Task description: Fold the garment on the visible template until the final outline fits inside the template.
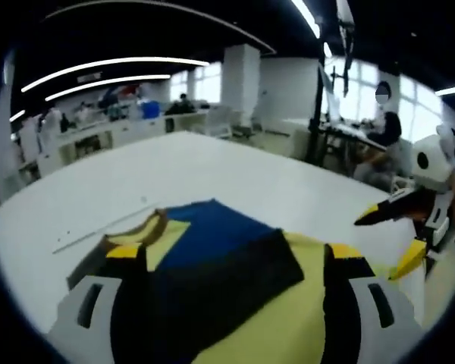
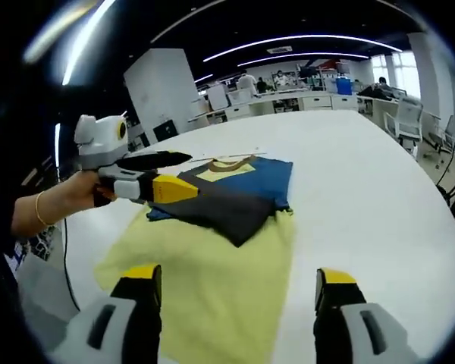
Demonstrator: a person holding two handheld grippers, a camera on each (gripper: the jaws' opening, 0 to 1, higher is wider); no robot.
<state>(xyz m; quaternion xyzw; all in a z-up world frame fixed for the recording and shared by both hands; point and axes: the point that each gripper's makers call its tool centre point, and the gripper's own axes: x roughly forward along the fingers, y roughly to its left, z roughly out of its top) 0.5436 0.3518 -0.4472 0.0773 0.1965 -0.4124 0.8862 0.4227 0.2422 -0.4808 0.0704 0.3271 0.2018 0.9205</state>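
Left gripper view shows the left tongs (image 1: pixel 227 292) rising from six o'clock with both yellow-tipped jaws spread wide and nothing pinched between them; they hang just over the garment (image 1: pixel 235 265), a yellow, blue and dark grey piece lying on the white desk (image 1: pixel 212 167); its brown-trimmed collar (image 1: pixel 153 225) points toward ten o'clock; at three o'clock the right tongs (image 1: pixel 398 239) come in, jaws parted, clear of the cloth.

Right gripper view shows a hand (image 2: pixel 64 199) at nine o'clock carrying the left tongs (image 2: pixel 174 173), whose upper dark jaw and lower yellow jaw stand apart, at the dark grey flap (image 2: pixel 231 208) that lies folded across the middle; I cannot tell whether they touch it; the blue panel (image 2: pixel 269 176) and collar (image 2: pixel 231 162) sit toward twelve o'clock and the yellow body (image 2: pixel 205 280) spreads down to six o'clock; the right tongs (image 2: pixel 239 284) at six o'clock are released, empty, poised above the yellow hem.

No template outline can be made out on the desk, so the target edge is a guess; the risks, as I judge them: a pinch that catches only the top layer would drag the grey flap open; uneven lifting by the two tongs would skew the fold; a hard pull could slide the whole cloth across the smooth desk.
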